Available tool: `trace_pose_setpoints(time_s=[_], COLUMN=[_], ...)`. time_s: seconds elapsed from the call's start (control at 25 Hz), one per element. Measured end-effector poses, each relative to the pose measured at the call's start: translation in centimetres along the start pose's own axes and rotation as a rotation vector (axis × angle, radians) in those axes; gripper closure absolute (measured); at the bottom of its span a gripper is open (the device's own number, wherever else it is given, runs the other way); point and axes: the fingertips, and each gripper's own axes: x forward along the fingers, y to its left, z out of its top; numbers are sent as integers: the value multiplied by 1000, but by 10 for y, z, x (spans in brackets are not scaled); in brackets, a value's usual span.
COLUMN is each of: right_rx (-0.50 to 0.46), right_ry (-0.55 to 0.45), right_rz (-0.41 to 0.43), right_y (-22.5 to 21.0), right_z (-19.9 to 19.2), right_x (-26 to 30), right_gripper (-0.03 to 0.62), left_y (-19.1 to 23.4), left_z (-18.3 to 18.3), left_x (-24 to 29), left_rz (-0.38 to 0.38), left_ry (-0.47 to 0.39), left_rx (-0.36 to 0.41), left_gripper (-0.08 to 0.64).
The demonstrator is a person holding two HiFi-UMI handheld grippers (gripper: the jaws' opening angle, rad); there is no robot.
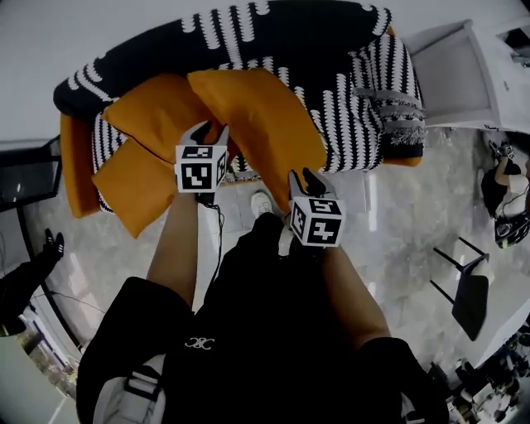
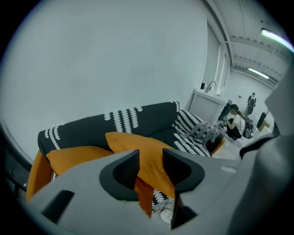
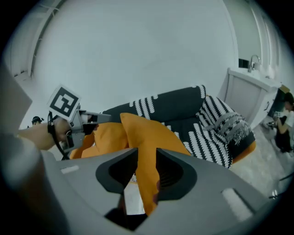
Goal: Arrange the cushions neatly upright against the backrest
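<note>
Cushions, orange, three counted, all on the one black-and-white striped sofa (image 1: 356,91), none upright against the backrest (image 1: 273,25). First, the big middle cushion (image 1: 265,124): it lies slanting on the seat, long axis running from far left by the backrest to near right, and its near corner hangs over the seat's front edge. Second, the left cushion (image 1: 153,112): it lies flat at the far left, partly tucked under the first. Third, the near-left cushion (image 1: 137,186): it tips off the seat's front towards the floor. Grippers, two. My left gripper (image 1: 207,131) points down and away at the spot where the three cushions meet, at the big cushion's left edge; its jaws stand partly apart, with orange cloth showing in the gap but, as I judge, beyond the pads and not pinched. My right gripper (image 1: 310,175) is at the big cushion's near right corner, jaws likewise partly apart; the cushion's edge runs down through the gap, and I read no squeeze on it. The big cushion thus lies straight ahead and between my two grippers, the right one the nearer to an edge it could take. I judge the coming move turns on catching that slanted cushion at both ends and swinging its long axis level along the backrest.
</note>
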Motion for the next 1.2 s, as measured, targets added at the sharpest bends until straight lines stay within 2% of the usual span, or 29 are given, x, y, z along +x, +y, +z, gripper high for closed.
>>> trace_pose_setpoints(time_s=[0.12, 0.32, 0.4, 0.56, 0.76, 0.88, 1.0, 1.2], right_rx=[16, 25, -2, -127, -120, -57, 11, -28], right_ry=[87, 197, 240, 314, 382, 408, 417, 413], right_rz=[-6, 11, 0, -51, -77, -83, -66, -76], right_y=[-6, -23, -26, -36, -45, -53, -57, -59], right_z=[-40, -95, -115, -144, -161, -165, -168, -179], right_x=[15, 28, 32, 48, 64, 74, 88, 92], right_gripper=[423, 359, 340, 321, 323, 350, 378, 473], left_y=[14, 24, 28, 40, 42, 37, 31, 22], left_z=[-12, -26, -35, -39, -45, -51, -57, -70], left_x=[37, 84, 100, 127, 150, 158, 165, 158], left_rz=[-24, -42, -47, -30, -72, -117, -152, -120], left_ry=[53, 90, 124, 172, 247, 267, 287, 325], left_rx=[65, 98, 126, 144, 123, 80, 43, 114], left_gripper=[351, 269, 229, 221, 225, 259, 339, 465])
